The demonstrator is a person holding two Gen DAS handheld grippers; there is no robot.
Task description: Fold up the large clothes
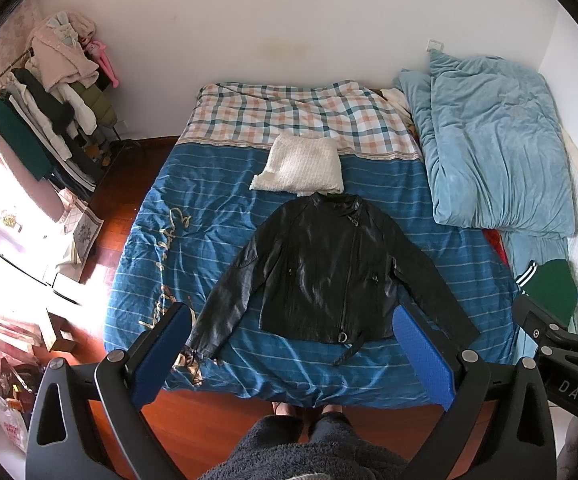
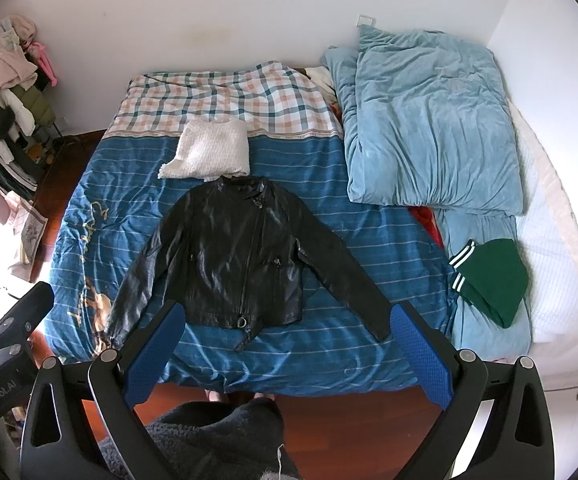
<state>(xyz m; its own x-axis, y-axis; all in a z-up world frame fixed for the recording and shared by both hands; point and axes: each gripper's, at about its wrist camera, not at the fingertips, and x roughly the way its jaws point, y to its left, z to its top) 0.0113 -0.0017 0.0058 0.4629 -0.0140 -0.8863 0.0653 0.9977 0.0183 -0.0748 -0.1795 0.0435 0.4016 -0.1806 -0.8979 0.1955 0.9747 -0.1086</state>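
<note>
A black leather jacket [image 1: 321, 272] lies flat, front up, on the blue striped bed cover [image 1: 217, 208], sleeves spread out to both sides. It also shows in the right wrist view [image 2: 233, 256]. My left gripper [image 1: 293, 320] is open and empty, held high above the jacket's hem. My right gripper [image 2: 285, 320] is open and empty too, above the near edge of the bed; it also shows at the right edge of the left wrist view [image 1: 561, 328].
A folded white knit [image 1: 301, 166] lies just beyond the jacket's collar. A bunched light-blue duvet [image 1: 493, 148] and a folded green garment [image 2: 489, 280] lie on the right. A laden clothes rack [image 1: 49, 120] stands on the left. Wooden floor [image 1: 225, 420] runs below the bed's near edge.
</note>
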